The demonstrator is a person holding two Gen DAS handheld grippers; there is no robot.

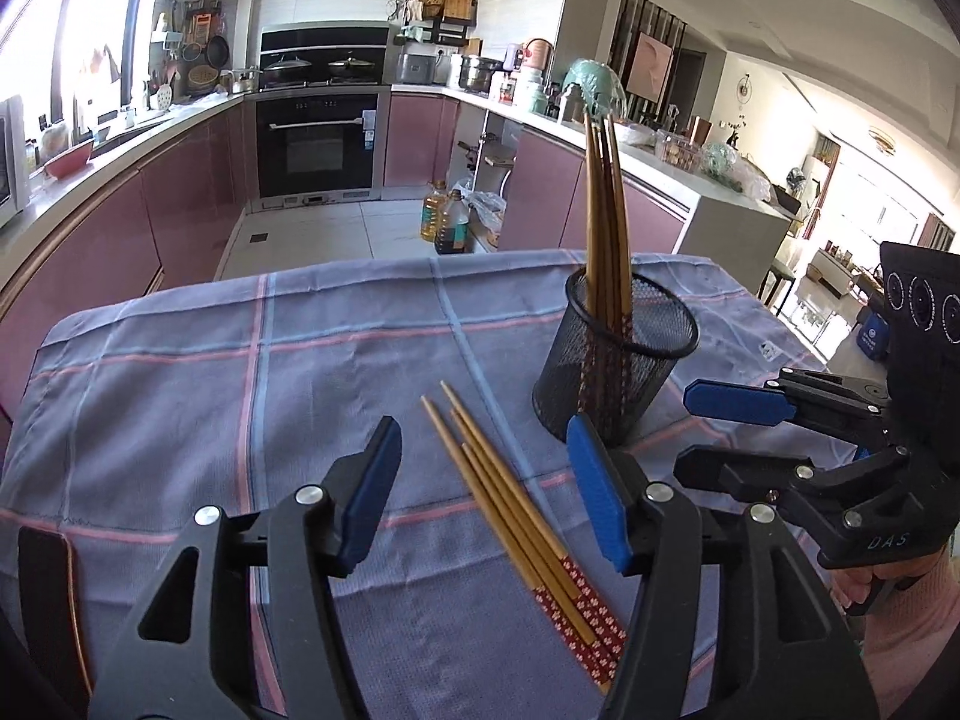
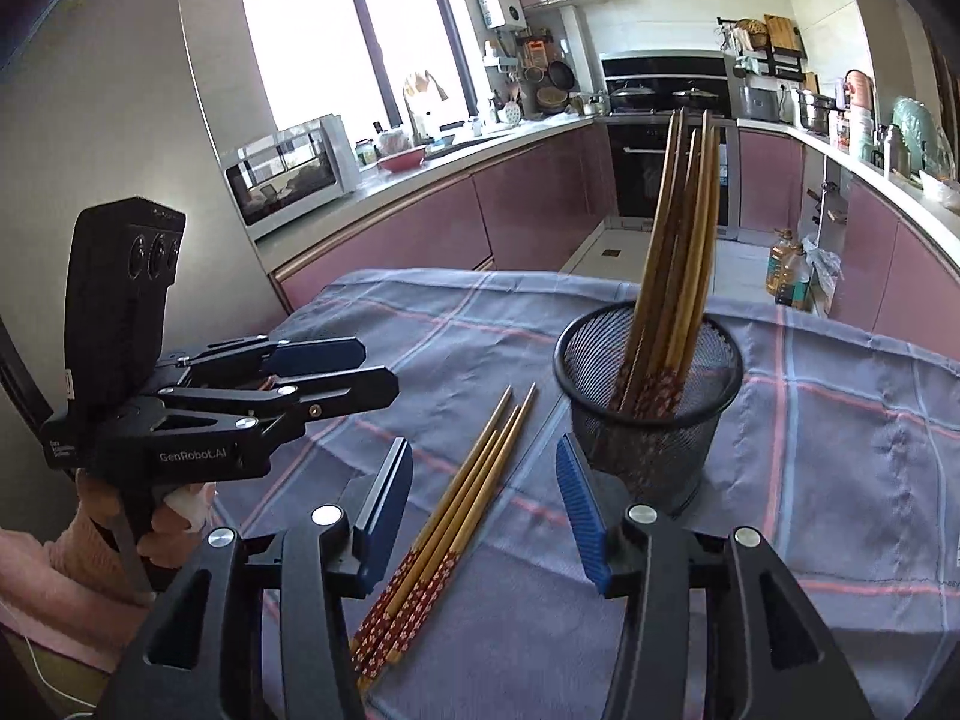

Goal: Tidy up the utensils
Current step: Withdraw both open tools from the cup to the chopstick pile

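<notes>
Left wrist view: a plaid cloth [image 1: 180, 396] covers the table, with a black mesh holder [image 1: 612, 360] standing on it just beside the loose chopsticks [image 1: 510, 510] — a bundle of chopsticks [image 1: 606, 210] upright inside, tips up. The loose set lies flat on the cloth, long axes parallel, patterned red ends nearest the cameras, bare tips pointing away toward the kitchen. The left gripper [image 1: 486, 480] hangs above them, jaws apart, holding nothing. The right gripper [image 2: 486, 498] — jaws likewise apart and empty — hangs over the same set.
</notes>
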